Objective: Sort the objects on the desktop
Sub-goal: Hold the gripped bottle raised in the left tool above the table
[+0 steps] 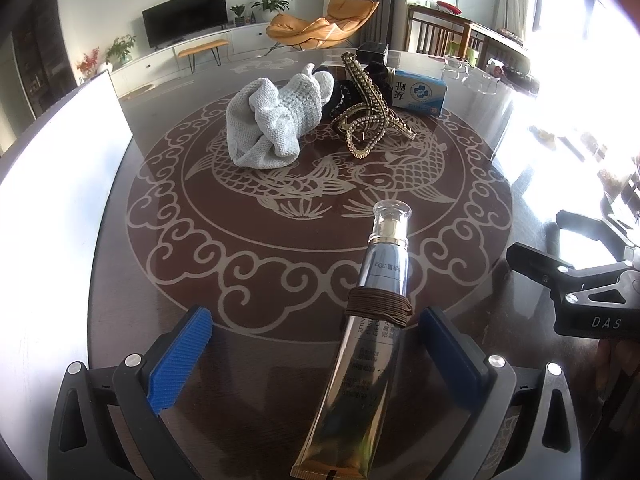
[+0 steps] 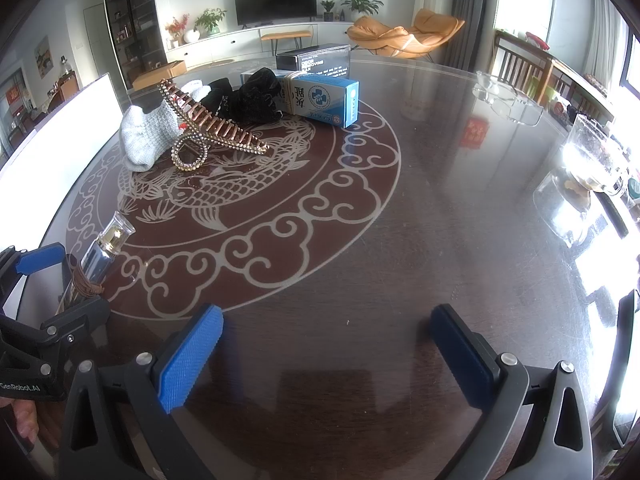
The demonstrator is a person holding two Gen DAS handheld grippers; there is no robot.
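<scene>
You are holding the left gripper (image 1: pixel 316 344) wide open around the tube (image 1: pixel 362 344), nearer its right finger (image 1: pixel 452 356); your right gripper (image 2: pixel 324 354) is gaping empty.

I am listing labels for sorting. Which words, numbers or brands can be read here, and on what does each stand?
"DAS": right gripper body, seen from the left wrist.
"GenRobot.AI": left gripper body, seen from the right wrist.
"30g", upside down: silver tube.
Chinese characters, mirrored or rotated: blue box, not surely readable.
White print on the black box: too small.
Other tube print: blurred.
</scene>
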